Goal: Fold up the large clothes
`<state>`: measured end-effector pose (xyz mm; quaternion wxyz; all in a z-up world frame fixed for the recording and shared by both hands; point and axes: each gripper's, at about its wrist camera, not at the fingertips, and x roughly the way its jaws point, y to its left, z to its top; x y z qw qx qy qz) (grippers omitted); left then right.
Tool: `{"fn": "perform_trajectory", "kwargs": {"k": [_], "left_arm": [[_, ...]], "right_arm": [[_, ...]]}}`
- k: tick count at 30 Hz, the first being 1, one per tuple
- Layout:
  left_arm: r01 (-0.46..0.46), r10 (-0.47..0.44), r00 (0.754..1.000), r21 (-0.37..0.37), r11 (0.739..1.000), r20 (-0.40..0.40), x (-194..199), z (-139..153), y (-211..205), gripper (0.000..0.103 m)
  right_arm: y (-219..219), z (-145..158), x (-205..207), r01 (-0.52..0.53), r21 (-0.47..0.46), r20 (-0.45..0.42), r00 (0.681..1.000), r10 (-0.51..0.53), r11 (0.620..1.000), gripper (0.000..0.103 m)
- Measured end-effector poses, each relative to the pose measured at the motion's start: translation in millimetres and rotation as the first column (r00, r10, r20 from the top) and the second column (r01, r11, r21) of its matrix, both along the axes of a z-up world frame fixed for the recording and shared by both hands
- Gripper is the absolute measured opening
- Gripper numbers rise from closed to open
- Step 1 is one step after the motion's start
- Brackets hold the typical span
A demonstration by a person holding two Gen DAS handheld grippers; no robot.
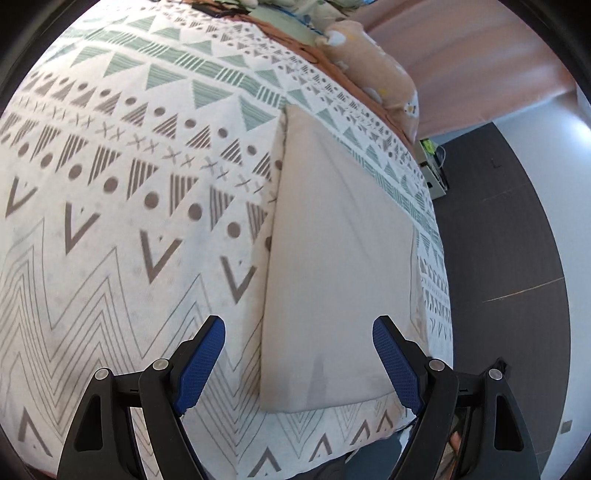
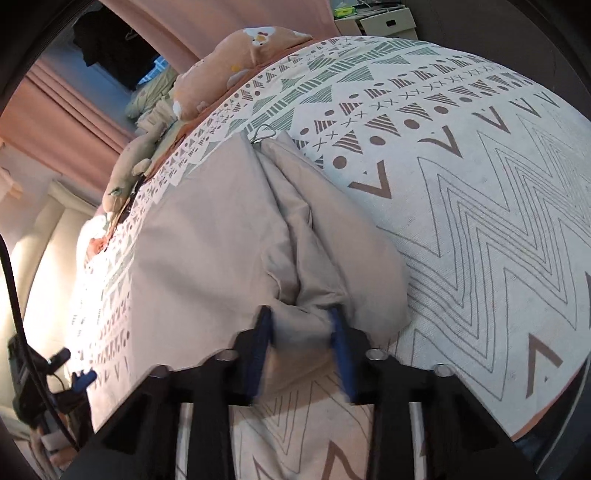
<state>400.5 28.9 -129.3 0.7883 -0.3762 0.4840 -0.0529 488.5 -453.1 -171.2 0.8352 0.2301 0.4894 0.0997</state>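
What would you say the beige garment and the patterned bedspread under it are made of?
The beige garment looks like a thin, matte woven fabric, perhaps cotton: it bunches into soft creases where the right gripper pinches it. The patterned bedspread looks like matte, faintly textured printed cloth.

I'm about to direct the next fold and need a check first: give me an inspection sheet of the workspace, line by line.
Surface: bed with patterned bedspread, geometric print.
Job's things: beige garment, folded into a long flat panel in the left wrist view; its bunched end shows in the right wrist view.
Clutter: orange pillow and plush toy along the far edge.
Grippers: left gripper open, empty, above the garment's near end; right gripper shut on the bunched fabric.
Cables: black cable at the right view's left edge.
Surroundings: pink curtain, dark floor, cardboard boxes.
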Motion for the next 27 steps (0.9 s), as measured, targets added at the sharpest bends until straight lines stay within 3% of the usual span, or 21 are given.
{"fn": "perform_trajectory", "kwargs": {"k": [8,14,19,23,27], "left_arm": [[0.044,-0.046,0.996,-0.020,0.999,-0.078,-0.5,-31.6,-13.3,0.083],[0.099,-0.105,0.989,-0.061,0.993,-0.104,5.4,-51.4,-36.1,0.064],[0.148,-0.156,0.981,-0.082,0.986,-0.112,9.8,-60.3,-53.7,0.050],[0.170,-0.179,0.978,-0.085,0.982,-0.106,11.6,-61.3,-60.1,0.049],[0.188,-0.195,0.975,-0.068,0.980,-0.106,13.3,-60.4,-65.6,0.049]], "right_arm": [[8.8,54.9,1.4,-0.033,-0.052,0.131,0.991,0.039,0.998,0.013],[-3.6,75.7,5.5,-0.001,-0.064,0.167,0.986,0.011,0.998,0.009],[-28.2,45.7,10.4,0.056,-0.038,0.109,0.993,-0.052,0.998,0.008],[-46.2,8.5,5.8,0.109,-0.022,0.052,0.993,-0.107,0.994,0.007],[-54.9,-5.3,-8.9,0.154,-0.015,0.060,0.986,-0.153,0.988,0.006]]}}
